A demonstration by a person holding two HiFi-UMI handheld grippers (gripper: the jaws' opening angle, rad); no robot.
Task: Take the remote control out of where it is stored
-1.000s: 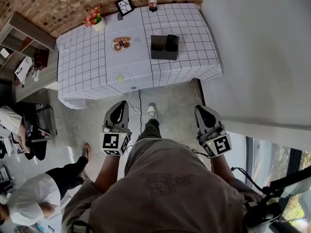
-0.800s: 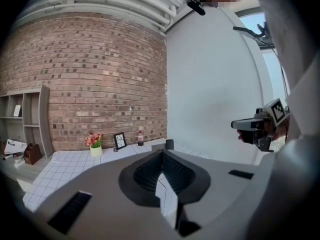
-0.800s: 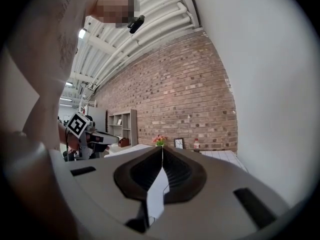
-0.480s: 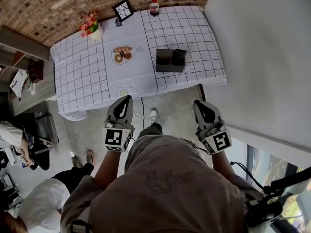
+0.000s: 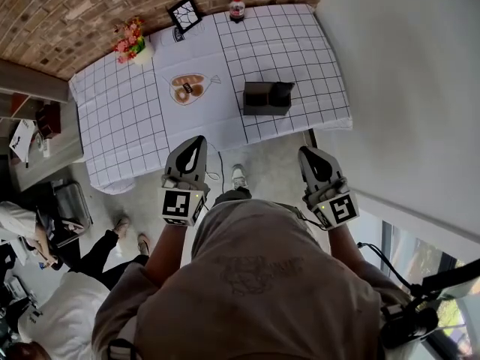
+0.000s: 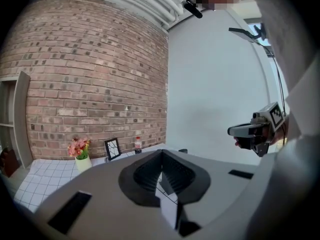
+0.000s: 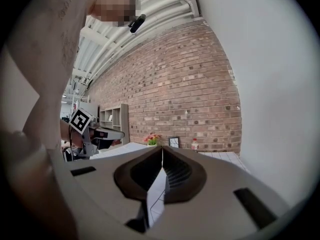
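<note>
Right, you're walking up to the table (image 5: pixel 120 118) and the gap is closing fast: over the last second the checked cloth has been sliding down toward you in the head view, and the dark open box (image 5: pixel 259 100) is now sitting clearly nearer your hands than it was. You're carrying the left gripper (image 5: pixel 196 142) and the right gripper (image 5: pixel 307 153) out in front, side by side and roughly level, and both gripper views are showing the jaws pressed together at the tips with nothing between them. The left tip is now overlapping the near edge of the cloth in the head view, while the right one is still hanging over bare floor just short of the table's corner. The remote control is most likely the dark piece sticking up at the right end of that box (image 5: pixel 282 91), though it's too small to be sure; either way it's still stowed and untouched, well apart from both grippers. The plate of bread (image 5: pixel 188 88), the flowers (image 5: pixel 131 37), the picture frame (image 5: pixel 186 13) and the bottle (image 5: pixel 237 7) are staying put further back. So you're still approaching; you'll be needing a jaw opened before you can reach in.
</note>
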